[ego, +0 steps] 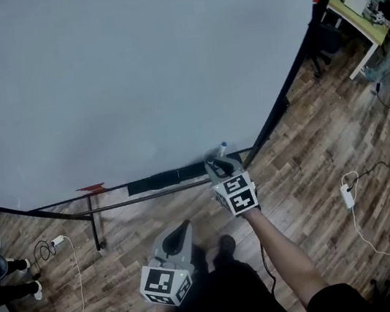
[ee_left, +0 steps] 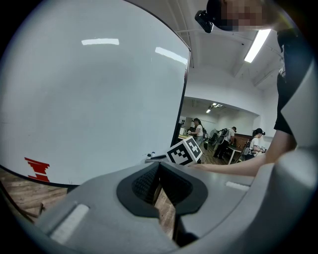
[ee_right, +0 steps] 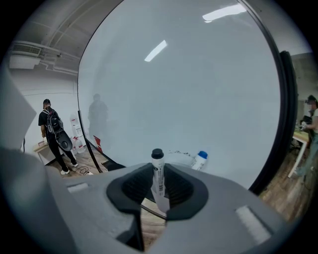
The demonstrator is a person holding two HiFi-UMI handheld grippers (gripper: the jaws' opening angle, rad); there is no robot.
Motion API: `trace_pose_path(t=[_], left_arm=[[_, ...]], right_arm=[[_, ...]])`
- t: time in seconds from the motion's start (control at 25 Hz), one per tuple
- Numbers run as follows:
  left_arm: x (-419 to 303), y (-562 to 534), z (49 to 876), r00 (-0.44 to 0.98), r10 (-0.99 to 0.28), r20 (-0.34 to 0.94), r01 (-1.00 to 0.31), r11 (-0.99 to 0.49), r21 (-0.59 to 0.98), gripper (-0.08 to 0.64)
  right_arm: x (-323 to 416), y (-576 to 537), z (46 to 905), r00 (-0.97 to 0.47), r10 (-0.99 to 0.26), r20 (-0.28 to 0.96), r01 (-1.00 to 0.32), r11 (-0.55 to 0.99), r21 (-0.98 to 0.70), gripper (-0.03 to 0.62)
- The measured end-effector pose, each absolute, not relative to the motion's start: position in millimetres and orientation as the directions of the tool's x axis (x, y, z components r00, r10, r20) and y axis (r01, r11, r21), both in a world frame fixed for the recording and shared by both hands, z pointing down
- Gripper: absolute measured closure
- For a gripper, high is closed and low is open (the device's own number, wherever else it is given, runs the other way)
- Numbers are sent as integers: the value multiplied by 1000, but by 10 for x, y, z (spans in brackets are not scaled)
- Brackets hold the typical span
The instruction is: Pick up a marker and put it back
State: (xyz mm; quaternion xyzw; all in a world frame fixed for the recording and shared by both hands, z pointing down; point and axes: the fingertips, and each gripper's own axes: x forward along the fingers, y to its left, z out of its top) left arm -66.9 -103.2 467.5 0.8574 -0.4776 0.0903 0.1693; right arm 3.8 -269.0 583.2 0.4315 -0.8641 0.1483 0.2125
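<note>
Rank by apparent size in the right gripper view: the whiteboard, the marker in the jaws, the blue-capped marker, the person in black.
1. whiteboard, by far.
2. person in black.
3. black-capped marker held in the right gripper; nearness to the camera inflates it, so it almost rivals the person.
4. blue-capped marker, smallest.

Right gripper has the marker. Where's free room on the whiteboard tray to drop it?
The dark tray looks bare from its left end, near the red mark, up to the right gripper. It is crowded only at the right end: a blue-capped marker lies just past the held marker. Fine detail on the tray is hard to see.
</note>
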Motion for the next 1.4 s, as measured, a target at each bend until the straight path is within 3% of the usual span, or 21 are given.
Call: trace_pose_path(t=[1.16, 1.4], left_arm=[[-215, -751, 4610, 572, -765, 295, -820, -542, 182, 549], [-168, -577, 4686, 572, -761, 305, -820, -538, 196, 549]], right_arm=[[564, -2178, 4717, -575, -789, 218, -817, 568, -98, 515], [683, -1917, 4727, -570, -796, 206, -821, 560, -106, 516]])
